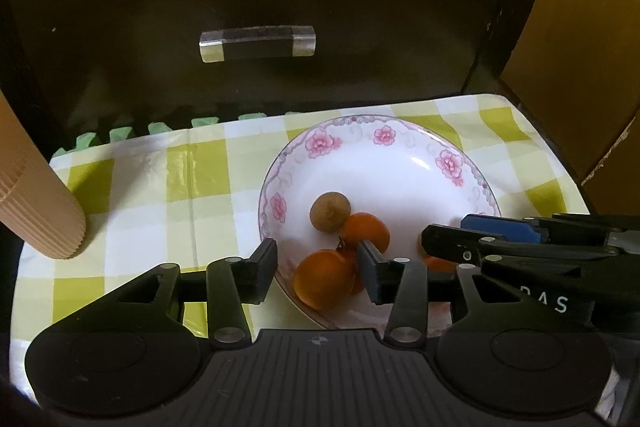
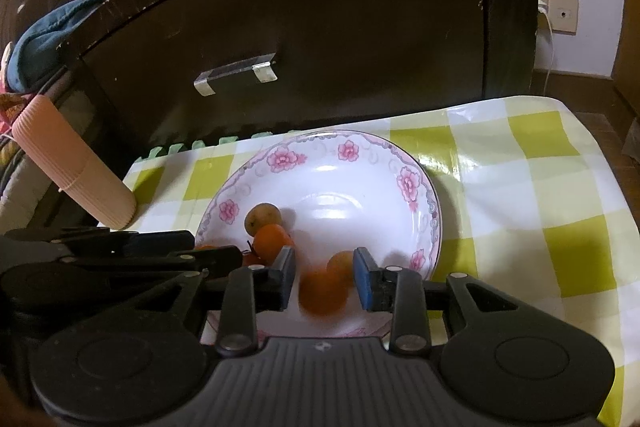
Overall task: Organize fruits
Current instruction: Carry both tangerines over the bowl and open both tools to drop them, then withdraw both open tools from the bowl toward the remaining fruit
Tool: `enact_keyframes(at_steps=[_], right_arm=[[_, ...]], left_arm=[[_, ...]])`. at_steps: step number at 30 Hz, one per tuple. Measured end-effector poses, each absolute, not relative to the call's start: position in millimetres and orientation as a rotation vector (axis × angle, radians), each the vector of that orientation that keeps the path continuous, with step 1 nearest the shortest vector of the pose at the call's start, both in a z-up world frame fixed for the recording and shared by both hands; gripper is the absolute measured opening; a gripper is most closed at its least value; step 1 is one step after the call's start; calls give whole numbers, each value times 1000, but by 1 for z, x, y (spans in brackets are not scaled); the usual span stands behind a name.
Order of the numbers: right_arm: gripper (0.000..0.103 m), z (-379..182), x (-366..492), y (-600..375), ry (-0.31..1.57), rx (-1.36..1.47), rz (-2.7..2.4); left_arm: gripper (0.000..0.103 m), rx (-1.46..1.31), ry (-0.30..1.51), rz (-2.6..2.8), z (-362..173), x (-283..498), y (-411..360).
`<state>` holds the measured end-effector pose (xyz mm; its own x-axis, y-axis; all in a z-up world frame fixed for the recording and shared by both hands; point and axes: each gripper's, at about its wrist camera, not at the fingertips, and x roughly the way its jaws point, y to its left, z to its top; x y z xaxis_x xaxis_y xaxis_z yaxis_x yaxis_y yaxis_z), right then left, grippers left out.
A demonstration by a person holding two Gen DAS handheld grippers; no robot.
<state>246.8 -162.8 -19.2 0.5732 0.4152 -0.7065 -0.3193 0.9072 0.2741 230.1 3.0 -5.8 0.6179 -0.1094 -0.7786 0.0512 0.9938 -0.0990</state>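
Note:
A white plate with pink flowers [image 1: 384, 131] [image 2: 320, 147] sits on a green-and-white checked cloth [image 1: 160, 187]. In it lie a brown round fruit [image 1: 330, 211] [image 2: 263, 218] and several small orange fruits [image 1: 366, 233] [image 2: 272, 241]. My left gripper [image 1: 318, 269] hangs over the plate's near left rim; one orange fruit [image 1: 324, 279] lies between its fingers with a gap on each side, so it is open. My right gripper [image 2: 324, 277] is over the plate's near edge, and a blurred orange fruit [image 2: 323, 293] sits between its pads without touching them. Each gripper shows at the other view's side.
A peach ribbed cylinder [image 1: 40, 203] [image 2: 76, 167] leans at the cloth's left edge. Behind the plate stands a dark drawer front with a clear handle [image 1: 258, 43] [image 2: 236, 73]. A cardboard box [image 1: 580, 67] is at the right. More checked cloth [image 2: 520, 207] spreads right of the plate.

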Motion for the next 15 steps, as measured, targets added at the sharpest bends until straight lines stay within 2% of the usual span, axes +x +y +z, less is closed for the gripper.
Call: enact_keyframes(at_steps=[15], right_arm=[[36,1,227,-164,821,124,435]], left_arm=[[62,-83,854,-98,15,209,10]])
